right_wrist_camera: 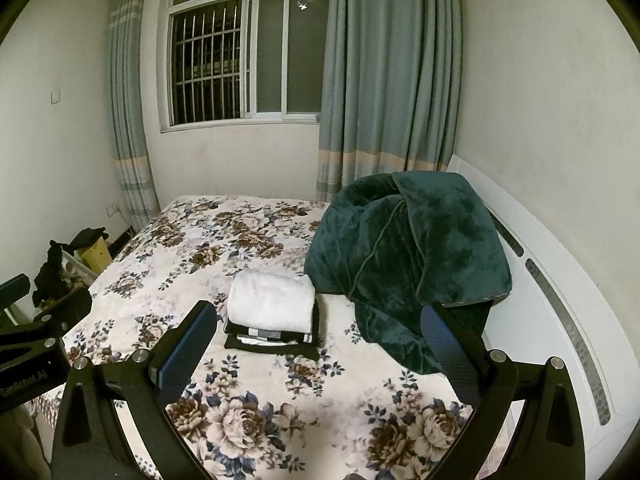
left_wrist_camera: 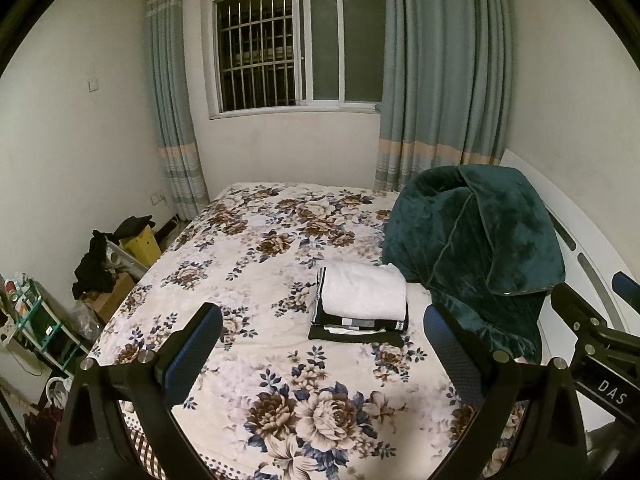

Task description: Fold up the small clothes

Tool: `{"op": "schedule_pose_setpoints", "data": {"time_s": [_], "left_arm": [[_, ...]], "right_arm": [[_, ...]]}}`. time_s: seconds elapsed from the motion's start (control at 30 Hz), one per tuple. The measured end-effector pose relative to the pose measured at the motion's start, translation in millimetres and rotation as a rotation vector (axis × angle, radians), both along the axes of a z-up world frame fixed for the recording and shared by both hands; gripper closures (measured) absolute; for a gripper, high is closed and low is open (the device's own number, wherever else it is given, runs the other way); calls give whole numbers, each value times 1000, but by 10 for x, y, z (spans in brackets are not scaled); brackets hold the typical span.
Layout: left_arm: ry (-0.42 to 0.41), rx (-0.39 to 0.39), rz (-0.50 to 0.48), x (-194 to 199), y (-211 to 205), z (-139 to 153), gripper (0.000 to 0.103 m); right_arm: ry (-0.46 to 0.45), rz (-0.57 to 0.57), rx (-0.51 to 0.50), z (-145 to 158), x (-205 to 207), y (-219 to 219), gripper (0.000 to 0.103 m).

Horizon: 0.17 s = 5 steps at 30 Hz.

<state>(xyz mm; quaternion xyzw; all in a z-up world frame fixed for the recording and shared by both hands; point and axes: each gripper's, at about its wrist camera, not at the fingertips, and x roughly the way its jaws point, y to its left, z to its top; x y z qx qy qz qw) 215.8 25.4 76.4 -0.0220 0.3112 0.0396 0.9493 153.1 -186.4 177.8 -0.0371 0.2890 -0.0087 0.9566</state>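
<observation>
A stack of folded small clothes (left_wrist_camera: pixel 362 304) lies on the floral bed cover (left_wrist_camera: pixel 248 264), a white folded piece on top of black and striped ones. It also shows in the right wrist view (right_wrist_camera: pixel 272 312). My left gripper (left_wrist_camera: pixel 324 344) is open and empty, held above the near part of the bed, short of the stack. My right gripper (right_wrist_camera: pixel 320 340) is open and empty, held just to the right of the stack. The right gripper's body shows at the right edge of the left view (left_wrist_camera: pixel 592 332).
A dark green plush blanket (left_wrist_camera: pixel 476 248) is heaped at the right by the white headboard (right_wrist_camera: pixel 560 320). Boxes and dark clothes (left_wrist_camera: pixel 104 260) lie on the floor left of the bed, and a small shelf (left_wrist_camera: pixel 36 320) stands there. A curtained window (left_wrist_camera: pixel 296 44) is behind.
</observation>
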Motion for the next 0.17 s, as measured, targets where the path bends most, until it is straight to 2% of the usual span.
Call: {"op": "schedule_pose_setpoints", "data": {"time_s": [0.17], "left_arm": [[-3, 0, 0, -3, 36, 23, 0]], "right_arm": [[-1, -2, 0, -8, -12, 4, 0]]}}
